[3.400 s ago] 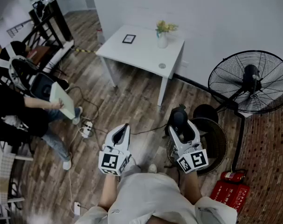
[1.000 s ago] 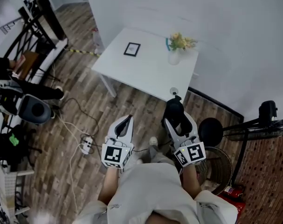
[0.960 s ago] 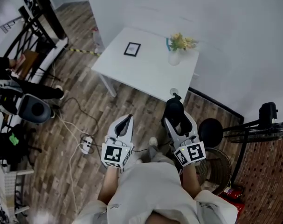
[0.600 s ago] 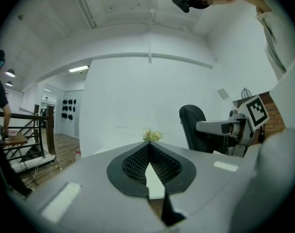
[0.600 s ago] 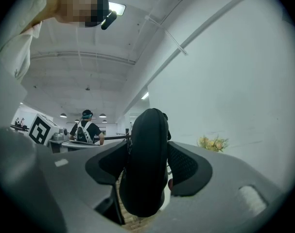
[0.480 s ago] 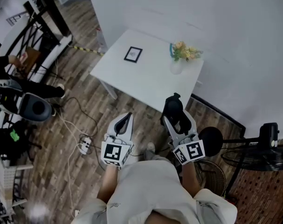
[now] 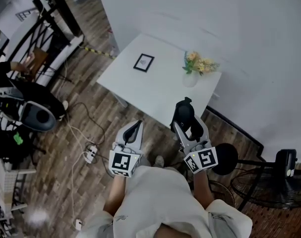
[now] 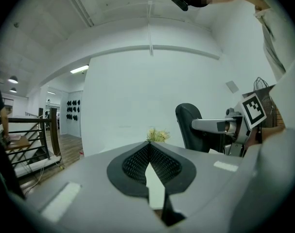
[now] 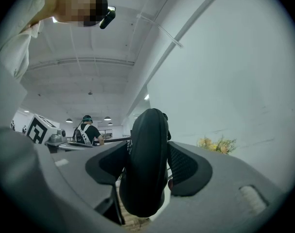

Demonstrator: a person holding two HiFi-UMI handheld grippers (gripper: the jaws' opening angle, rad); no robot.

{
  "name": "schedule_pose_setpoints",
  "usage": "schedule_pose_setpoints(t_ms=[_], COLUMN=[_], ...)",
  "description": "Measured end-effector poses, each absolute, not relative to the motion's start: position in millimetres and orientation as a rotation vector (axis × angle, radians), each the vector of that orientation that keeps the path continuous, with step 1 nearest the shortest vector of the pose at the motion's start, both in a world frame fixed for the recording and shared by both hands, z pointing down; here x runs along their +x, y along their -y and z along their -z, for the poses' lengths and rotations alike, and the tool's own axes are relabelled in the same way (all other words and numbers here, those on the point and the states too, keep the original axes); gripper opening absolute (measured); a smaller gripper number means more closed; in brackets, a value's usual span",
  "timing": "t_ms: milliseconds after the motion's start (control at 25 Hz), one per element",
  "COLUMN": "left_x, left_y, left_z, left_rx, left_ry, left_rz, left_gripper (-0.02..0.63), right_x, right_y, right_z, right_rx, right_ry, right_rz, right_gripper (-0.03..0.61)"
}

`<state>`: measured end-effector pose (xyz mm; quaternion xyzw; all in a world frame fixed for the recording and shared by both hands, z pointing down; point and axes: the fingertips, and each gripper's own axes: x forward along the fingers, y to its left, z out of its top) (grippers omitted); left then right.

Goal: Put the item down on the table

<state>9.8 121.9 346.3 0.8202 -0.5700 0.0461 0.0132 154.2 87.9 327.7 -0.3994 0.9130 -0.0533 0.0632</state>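
Cables and a power strip [image 7: 90, 153] lie on the wood floor at the left of the head view, well apart from anything the task needs. Just right of them the left gripper [image 7: 134, 128] is held out level in front of the person with its jaws together and nothing between them. It looks idle, carried along for balance and kept off to the side so that it does not get in the way of the drop-off. Above it in the frame, the white table [image 7: 160, 89] fills the centre. A small dark picture frame [image 7: 144, 62] lies flat near its upper left part, and a vase of yellow flowers [image 7: 192, 75] stands toward its upper right, which leaves the near edge bare and probably makes that the best landing spot. At centre right the right gripper [image 7: 189, 123] points level toward that near edge, its jaws clamped on the black rounded item [image 9: 146, 169]. The item stands on end between the pads and juts past the tips, presumably so its lower end can meet the tabletop first. It is in the air at the table's near edge, not yet set down. A floor fan [image 7: 262, 192] sits at the lower right, clear of the path.
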Motion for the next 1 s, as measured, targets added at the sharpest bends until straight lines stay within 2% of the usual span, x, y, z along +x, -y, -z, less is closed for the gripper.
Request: schedule_pose_setpoints(t_ms=[520,1000], left_x=[1,-39], left_y=[-78,-8], left_z=[-348,-347], left_rx=[2.515,2.561], left_ry=[1.815,1.768], left_rz=[-0.142,-0.101], left_gripper=[0.018,0.018], right_x=[142,101], right_y=[-41,20], right_z=[-331,-327], right_rx=[-1.161,-1.213], right_ry=[-2.774,-2.784], right_rz=[0.154,0.133], right_gripper=[0.261,0.261])
